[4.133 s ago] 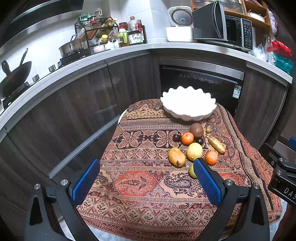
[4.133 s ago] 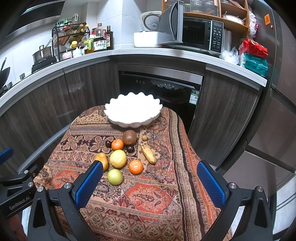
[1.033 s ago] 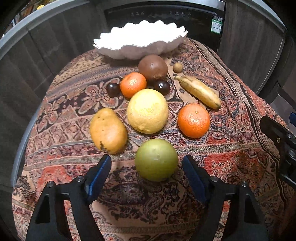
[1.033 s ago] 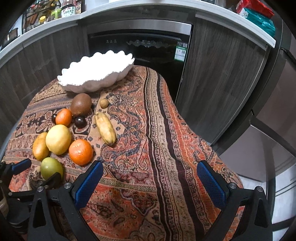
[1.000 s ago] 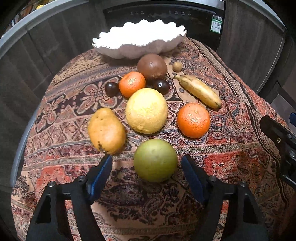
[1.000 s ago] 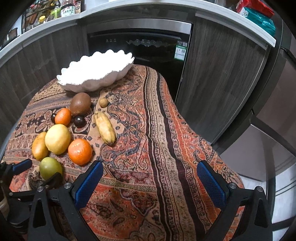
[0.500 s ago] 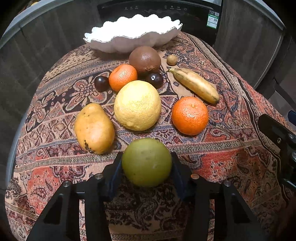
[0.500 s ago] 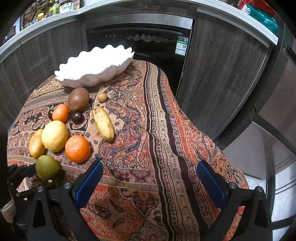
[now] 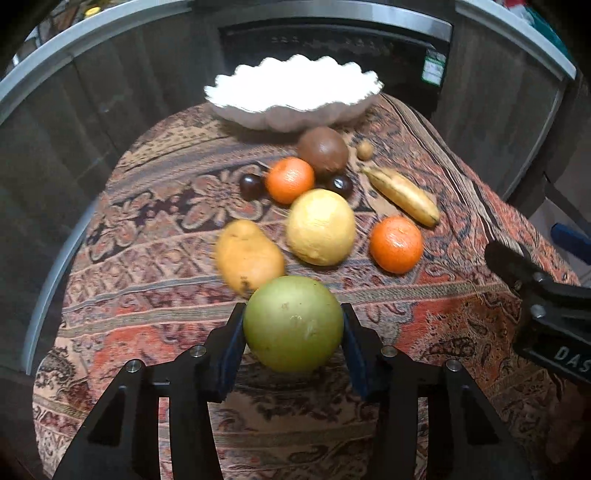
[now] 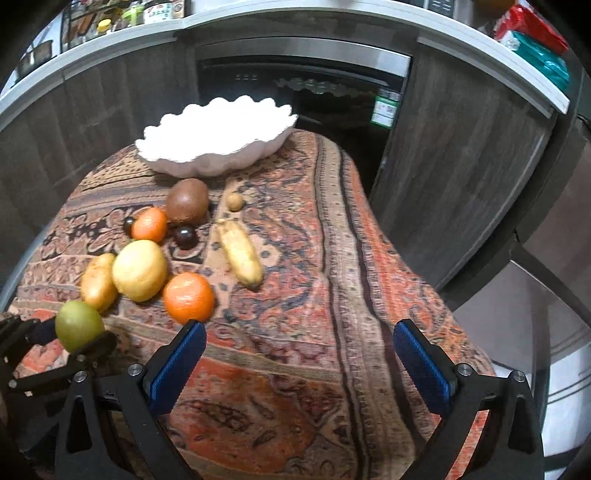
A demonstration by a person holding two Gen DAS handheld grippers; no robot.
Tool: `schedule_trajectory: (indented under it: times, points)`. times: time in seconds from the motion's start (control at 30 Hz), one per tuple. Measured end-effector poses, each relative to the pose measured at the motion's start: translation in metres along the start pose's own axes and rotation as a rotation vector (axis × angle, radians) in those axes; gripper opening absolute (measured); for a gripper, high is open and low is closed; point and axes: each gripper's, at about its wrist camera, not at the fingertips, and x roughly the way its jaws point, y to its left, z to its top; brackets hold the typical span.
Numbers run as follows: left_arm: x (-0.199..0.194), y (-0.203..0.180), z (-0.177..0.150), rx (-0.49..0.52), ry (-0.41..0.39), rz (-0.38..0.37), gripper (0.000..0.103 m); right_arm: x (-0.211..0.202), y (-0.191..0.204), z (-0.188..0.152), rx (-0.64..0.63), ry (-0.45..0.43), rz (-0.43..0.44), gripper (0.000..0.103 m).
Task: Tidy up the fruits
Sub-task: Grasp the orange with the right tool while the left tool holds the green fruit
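Green fruit [image 9: 293, 323]: clamped between left hand-held gripper [image 9: 293, 343] pads.
Right hand-held gripper [image 10: 299, 363]: jaws apart, nothing held.
Bowl [image 9: 291, 94]: far ahead.

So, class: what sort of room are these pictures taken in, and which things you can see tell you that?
Most likely a home kitchen: a curved pale countertop over dark wood-grain cabinets, a built-in black appliance with a steel top edge, and bottles and jars on the counter.

tablecloth [image 9: 424, 321]: woven patterned cloth | bowl [image 9: 295, 92]: glossy white ceramic | cabinets [image 10: 461, 166]: matt woodgrain
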Motion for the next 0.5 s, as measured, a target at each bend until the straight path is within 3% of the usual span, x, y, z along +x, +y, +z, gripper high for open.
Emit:
schedule_trajectory:
  times: [0.2,0.37,0.5]
  points:
    - [-0.009,0.026,-0.002,-0.057,-0.013,0.023,0.048,0.009,0.026,0.011,-0.054,0.011,0.04,0.101]
    - [-0.01,0.046,-0.002,-0.106,-0.019,0.045,0.048,0.026,0.048,0.017,-0.103,0.04,0.075,0.088]
    - [-0.01,0.059,0.0,-0.143,-0.018,0.054,0.048,0.041,0.064,0.019,-0.132,0.069,0.091,0.085]
